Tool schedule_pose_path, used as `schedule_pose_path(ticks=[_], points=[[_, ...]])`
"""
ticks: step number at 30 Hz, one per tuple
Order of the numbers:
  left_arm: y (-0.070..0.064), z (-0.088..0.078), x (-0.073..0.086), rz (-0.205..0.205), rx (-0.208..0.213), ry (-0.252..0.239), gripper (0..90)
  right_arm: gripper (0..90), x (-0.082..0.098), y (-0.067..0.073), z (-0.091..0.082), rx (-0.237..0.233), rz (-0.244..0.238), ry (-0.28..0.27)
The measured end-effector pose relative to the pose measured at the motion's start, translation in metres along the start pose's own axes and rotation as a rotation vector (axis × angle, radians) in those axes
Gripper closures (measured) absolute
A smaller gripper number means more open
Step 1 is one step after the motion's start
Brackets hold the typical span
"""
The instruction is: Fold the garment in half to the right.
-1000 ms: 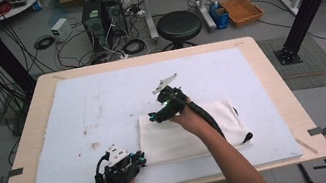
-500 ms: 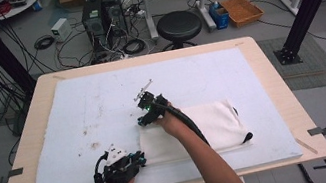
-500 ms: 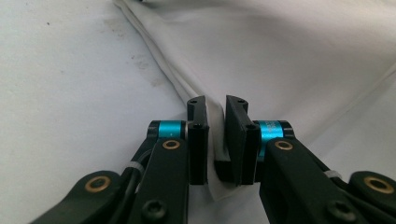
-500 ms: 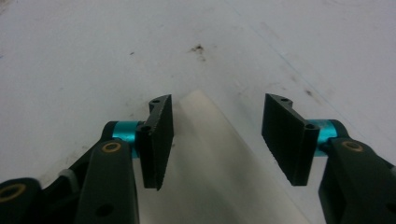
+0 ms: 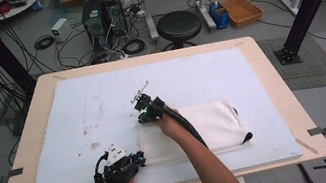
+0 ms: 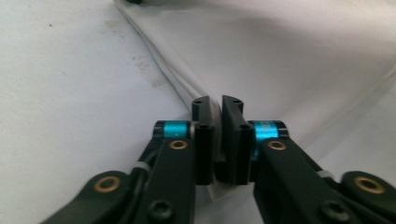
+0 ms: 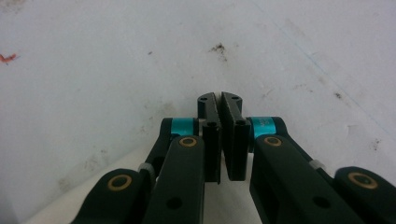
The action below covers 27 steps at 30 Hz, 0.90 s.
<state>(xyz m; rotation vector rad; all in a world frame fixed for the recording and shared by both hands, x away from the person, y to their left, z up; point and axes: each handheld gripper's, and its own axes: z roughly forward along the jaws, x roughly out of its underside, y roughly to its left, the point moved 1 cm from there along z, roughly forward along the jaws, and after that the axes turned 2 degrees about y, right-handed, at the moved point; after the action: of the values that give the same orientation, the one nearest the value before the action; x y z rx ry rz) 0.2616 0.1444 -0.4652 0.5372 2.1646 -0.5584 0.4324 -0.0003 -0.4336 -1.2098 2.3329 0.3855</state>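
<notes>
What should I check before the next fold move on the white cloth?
1. Left hand-held gripper shut on white cloth at its near left corner: ok.
2. Right hand-held gripper jaws have just been closing and stand together; cloth pinched between them: cannot tell.
3. Right one at the cloth's far left corner: ok.
4. Cloth lying flat on the white mat: ok.
5. Mat beyond the cloth free for the move: ok.
</notes>
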Motion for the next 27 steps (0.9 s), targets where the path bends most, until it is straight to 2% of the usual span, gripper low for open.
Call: schedule_pose_path(ticks=[2, 6, 9, 11, 13, 18, 22, 27], points=[[0.003, -0.003, -0.002, -0.026, 0.016, -0.019, 85.1, 87.6, 0.001, 0.000, -0.004, 0.001, -0.001, -0.034], [0.006, -0.009, -0.006, -0.098, 0.095, -0.073, 85.3, 87.6, 0.002, -0.003, -0.020, -0.015, 0.015, -0.119], [0.003, -0.012, -0.012, -0.121, 0.160, -0.112, 85.3, 87.5, 0.006, -0.006, -0.031, -0.029, 0.026, -0.173], [-0.001, -0.015, -0.018, -0.122, 0.200, -0.144, 85.3, 87.6, 0.010, -0.008, -0.039, -0.041, 0.026, -0.205], [-0.006, -0.017, -0.025, -0.103, 0.227, -0.162, 85.3, 87.5, 0.015, -0.010, -0.046, -0.049, 0.035, -0.237], [-0.021, -0.013, -0.046, -0.074, 0.280, -0.177, 85.3, 87.6, 0.031, -0.022, -0.070, -0.046, 0.056, -0.305], [-0.034, 0.001, -0.063, -0.070, 0.328, -0.170, 85.3, 87.6, 0.048, -0.039, -0.088, -0.011, 0.090, -0.329], [-0.055, 0.024, -0.084, -0.049, 0.370, -0.144, 85.3, 87.7, 0.073, -0.063, -0.104, 0.023, 0.165, -0.360]])
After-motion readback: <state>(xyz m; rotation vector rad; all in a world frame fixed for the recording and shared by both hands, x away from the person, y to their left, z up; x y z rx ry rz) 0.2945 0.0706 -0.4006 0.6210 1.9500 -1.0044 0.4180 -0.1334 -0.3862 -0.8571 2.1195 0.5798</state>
